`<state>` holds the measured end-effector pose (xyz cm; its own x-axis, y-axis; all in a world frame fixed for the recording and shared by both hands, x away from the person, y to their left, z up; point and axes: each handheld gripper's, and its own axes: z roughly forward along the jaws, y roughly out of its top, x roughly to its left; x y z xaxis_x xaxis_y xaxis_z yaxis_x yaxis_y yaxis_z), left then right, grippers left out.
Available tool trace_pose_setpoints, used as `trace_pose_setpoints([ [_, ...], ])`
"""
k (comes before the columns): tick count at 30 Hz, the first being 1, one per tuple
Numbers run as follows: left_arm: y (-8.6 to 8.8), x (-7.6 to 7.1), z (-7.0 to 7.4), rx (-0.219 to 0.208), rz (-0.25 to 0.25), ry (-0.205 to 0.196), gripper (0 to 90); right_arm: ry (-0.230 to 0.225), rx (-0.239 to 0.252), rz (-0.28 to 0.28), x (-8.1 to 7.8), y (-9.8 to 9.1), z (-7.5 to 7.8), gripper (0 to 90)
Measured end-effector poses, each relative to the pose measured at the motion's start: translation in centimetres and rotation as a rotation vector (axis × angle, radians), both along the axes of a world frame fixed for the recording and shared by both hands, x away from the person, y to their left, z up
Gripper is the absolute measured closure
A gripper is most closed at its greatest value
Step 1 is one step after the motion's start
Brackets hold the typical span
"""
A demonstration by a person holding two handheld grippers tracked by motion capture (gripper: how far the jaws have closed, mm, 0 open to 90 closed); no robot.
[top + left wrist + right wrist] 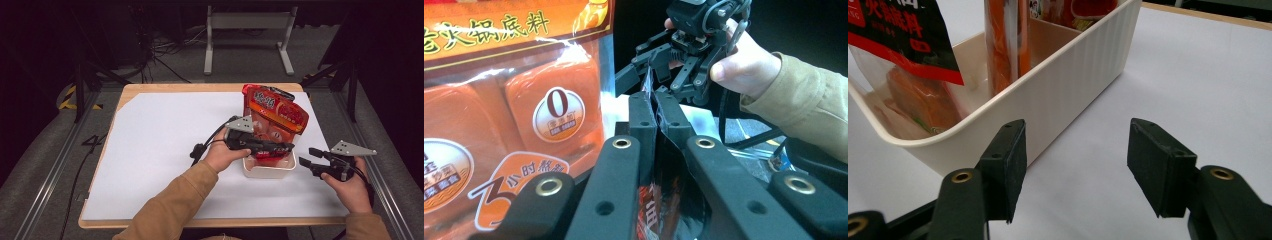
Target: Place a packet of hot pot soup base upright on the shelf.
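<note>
We judge that the red, glossy plastic soup-base pouch [274, 117], standing tall in the white ribbed plastic bin [269, 170] near the table's right edge, could tip the light bin if pushed sideways. Our left gripper [655, 111] is clamped on the pouch's thin edge. Our right gripper [1075, 170] waits empty just beside the bin wall, jaws wide apart.

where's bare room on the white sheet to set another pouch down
The white table sheet is bare left of the left gripper, and along the near edge. It is crowded at the cream ribbed plastic bin holding red sauce pouches, with the right gripper just beside.
</note>
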<state>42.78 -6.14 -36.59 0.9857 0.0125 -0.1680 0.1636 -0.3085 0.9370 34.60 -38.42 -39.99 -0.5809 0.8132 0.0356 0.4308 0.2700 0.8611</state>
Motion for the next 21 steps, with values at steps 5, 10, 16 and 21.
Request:
trace_pose_setpoints([
  [5,0.5,0.1,-0.2,0.013,0.005,0.006,86.7,0.002,-0.004,0.000,0.0,0.1,-0.1,40.6],
  [10,0.9,0.1,-0.2,0.024,0.001,0.021,86.5,0.003,-0.006,0.001,0.1,0.1,-0.1,40.1],
  [16,1.0,0.0,-0.2,0.034,0.005,0.034,82.0,0.000,-0.007,0.004,0.2,0.3,-0.1,39.5],
  [21,1.5,0.0,-0.1,0.008,0.033,0.071,57.4,-0.004,-0.005,0.006,0.4,0.3,-0.1,38.9],
])
